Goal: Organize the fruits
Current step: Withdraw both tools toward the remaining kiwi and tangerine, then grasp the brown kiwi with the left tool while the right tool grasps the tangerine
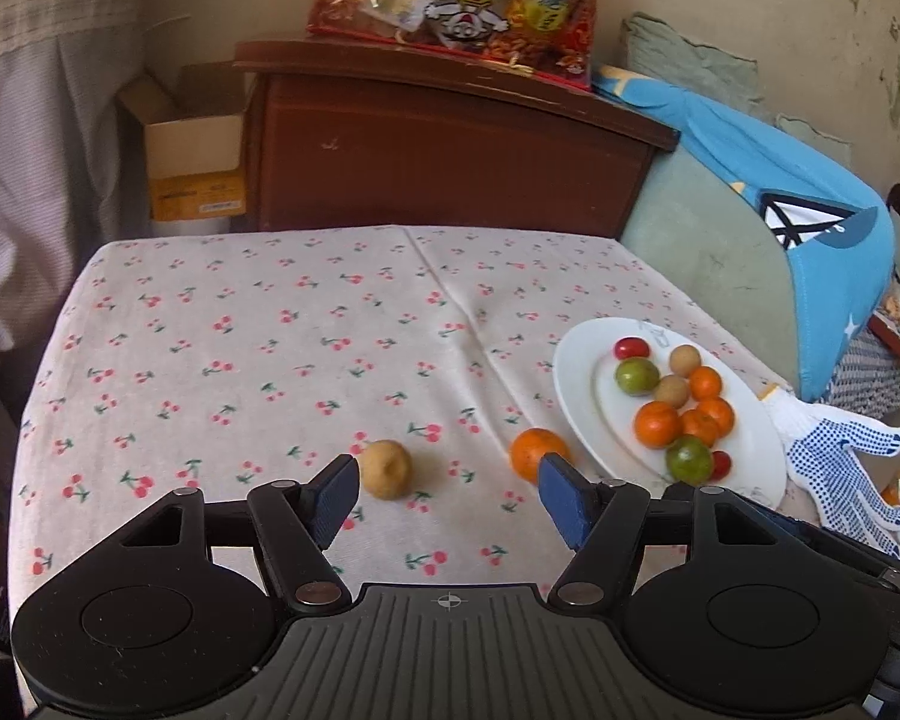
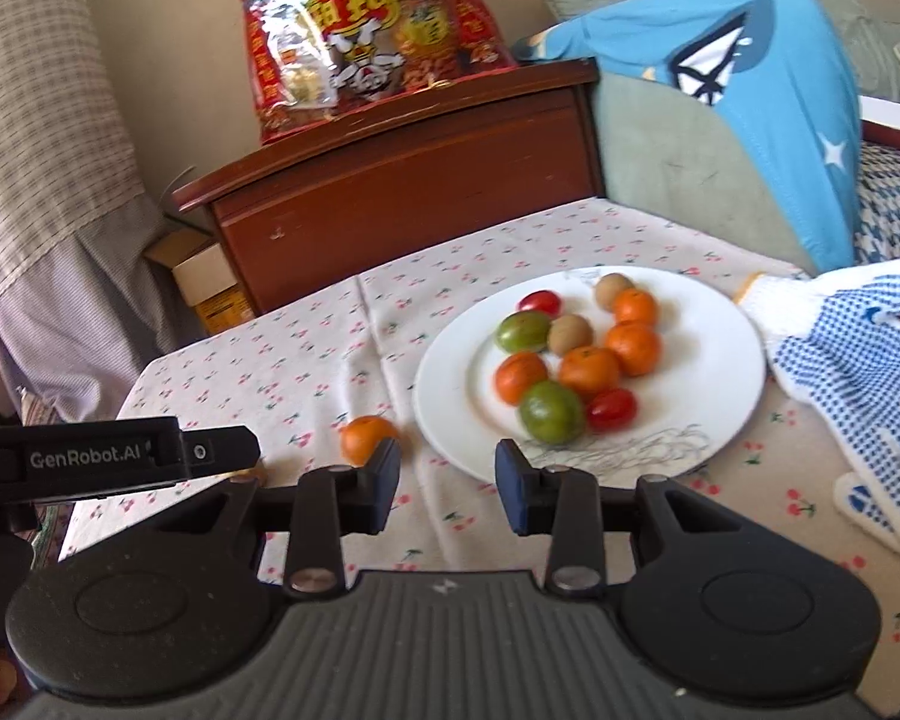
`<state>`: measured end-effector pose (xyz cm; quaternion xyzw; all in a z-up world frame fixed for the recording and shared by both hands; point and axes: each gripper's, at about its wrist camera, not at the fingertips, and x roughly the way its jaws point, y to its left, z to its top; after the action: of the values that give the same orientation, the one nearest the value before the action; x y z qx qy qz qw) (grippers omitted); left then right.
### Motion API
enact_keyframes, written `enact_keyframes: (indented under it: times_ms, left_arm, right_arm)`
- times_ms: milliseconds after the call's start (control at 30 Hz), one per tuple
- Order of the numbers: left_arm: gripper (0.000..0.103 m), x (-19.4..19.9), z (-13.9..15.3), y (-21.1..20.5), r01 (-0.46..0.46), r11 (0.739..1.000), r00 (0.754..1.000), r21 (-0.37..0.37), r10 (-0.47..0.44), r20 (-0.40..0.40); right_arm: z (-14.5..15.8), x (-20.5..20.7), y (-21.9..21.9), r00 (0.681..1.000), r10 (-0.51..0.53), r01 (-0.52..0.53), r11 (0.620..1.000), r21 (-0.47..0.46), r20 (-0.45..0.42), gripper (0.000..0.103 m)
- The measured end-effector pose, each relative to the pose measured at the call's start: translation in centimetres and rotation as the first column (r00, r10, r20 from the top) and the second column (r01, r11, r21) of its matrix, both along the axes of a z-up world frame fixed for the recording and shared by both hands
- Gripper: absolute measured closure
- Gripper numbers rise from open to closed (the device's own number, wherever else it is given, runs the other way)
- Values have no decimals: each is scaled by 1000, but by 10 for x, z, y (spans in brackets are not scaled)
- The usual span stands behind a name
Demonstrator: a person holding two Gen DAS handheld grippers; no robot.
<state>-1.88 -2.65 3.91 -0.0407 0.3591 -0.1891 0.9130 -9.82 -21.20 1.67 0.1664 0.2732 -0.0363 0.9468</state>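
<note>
1. A white plate (image 2: 720, 354) sits on the cherry-print tablecloth (image 1: 240, 360), at about 3 o'clock in the left wrist view and near centre in the right wrist view.
2. The plate holds four orange tangerines (image 2: 588, 369), two green fruits (image 2: 551, 413), two small red tomatoes (image 2: 612, 409) and two brown round fruits (image 2: 570, 334), clustered together and touching one another.
3. One loose tangerine (image 1: 537, 451) lies on the cloth just beside the plate's rim, at its 8 o'clock in the right wrist view.
4. A brown fruit (image 1: 385, 469) lies alone on the cloth, to the 9 o'clock side of that tangerine.
5. The left gripper (image 1: 447, 498) has its jaws set wide with nothing between them; both loose fruits lie just beyond its fingertips.
6. The right gripper (image 2: 447, 489) has its jaws moderately apart and empty, hovering at the plate's 6 o'clock edge.
7. A dotted work glove (image 2: 840, 372) lies at the plate's 3 o'clock.
</note>
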Motion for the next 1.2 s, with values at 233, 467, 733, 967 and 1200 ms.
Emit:
enact_keyframes:
  times_ms: [233,467,733,967,1200]
  left_arm:
    - [37,6,-12,28,-66,998,997,0,66,-40]
    - [37,12,-23,41,-126,992,989,-5,125,-79]
    - [37,18,-28,38,-146,989,986,32,149,-80]
    - [34,20,-31,32,-141,987,987,74,145,-63]
    - [30,20,-32,29,-131,987,989,91,136,-54]
  right_arm:
    - [-4,9,20,998,62,-62,998,-6,-3,66]
    - [-16,27,30,996,82,-82,997,-5,-26,66]
    - [-26,52,35,996,77,-78,997,-24,-35,65]
    - [-30,67,40,996,77,-79,996,-50,-41,65]
    - [-30,68,38,997,72,-74,996,-52,-40,72]
